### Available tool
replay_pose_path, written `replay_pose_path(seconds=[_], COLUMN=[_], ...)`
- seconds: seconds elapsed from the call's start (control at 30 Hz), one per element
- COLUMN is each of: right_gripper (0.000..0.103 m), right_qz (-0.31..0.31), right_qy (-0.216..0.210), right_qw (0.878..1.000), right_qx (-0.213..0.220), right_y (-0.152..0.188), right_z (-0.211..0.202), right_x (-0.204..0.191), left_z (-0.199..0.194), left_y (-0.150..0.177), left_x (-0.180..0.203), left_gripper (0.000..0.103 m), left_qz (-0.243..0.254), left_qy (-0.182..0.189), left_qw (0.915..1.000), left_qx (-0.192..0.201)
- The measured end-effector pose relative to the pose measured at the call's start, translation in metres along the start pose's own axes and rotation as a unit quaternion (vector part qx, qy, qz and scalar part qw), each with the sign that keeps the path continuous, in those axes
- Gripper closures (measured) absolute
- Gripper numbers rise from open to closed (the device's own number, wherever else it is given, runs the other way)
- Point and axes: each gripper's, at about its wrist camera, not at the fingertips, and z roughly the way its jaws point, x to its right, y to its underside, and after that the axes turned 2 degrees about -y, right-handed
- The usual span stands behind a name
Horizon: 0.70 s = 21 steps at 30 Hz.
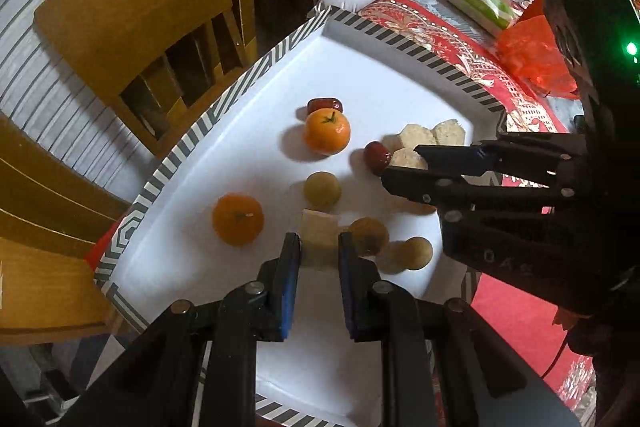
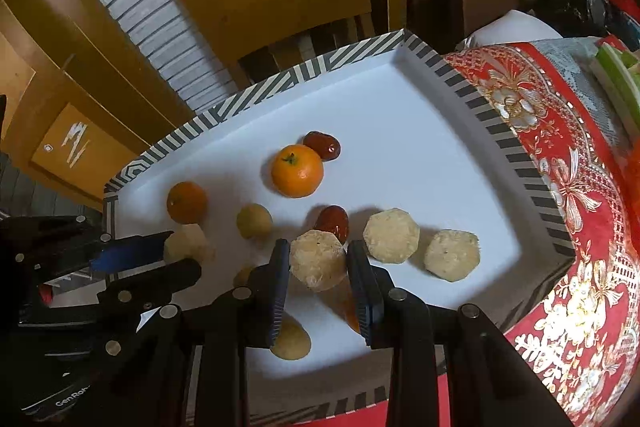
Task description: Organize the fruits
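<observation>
1. While you work over the white tray, your right gripper is clenched on a pale peeled fruit chunk, just beside a red date.
2. Your left gripper grasps another pale chunk near the tray's front.
3. Two tangerines, small yellow-green round fruits and two more pale chunks lie loose on the tray.

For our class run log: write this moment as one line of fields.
left gripper: shut on pale cut fruit chunk | right gripper: shut on pale faceted fruit piece | both above white tray
</observation>
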Motion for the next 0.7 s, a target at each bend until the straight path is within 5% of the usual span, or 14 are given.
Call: replay_pose_path(seconds=[0.2, 0.5, 0.7], right_gripper=[0.070, 0.066, 0.054], right_qz=[0.012, 0.018, 0.028], right_qy=[-0.011, -0.005, 0.014], right_qw=[1.000, 1.000, 0.997], right_qx=[-0.003, 0.023, 0.064], right_y=[0.005, 0.012, 0.025], right_z=[0.007, -0.021, -0.056], right_x=[0.004, 0.006, 0.010], left_z=[0.002, -0.005, -0.018], left_y=[0.001, 0.001, 0.001], left_x=[-0.002, 0.006, 0.016], left_gripper=[0.084, 0.044, 0.032], left_qz=[-0.008, -0.003, 0.001], left_qy=[-0.007, -0.020, -0.024], left_qw=[0.9999, 0.9995, 0.9982], left_qx=[0.001, 0.026, 0.055])
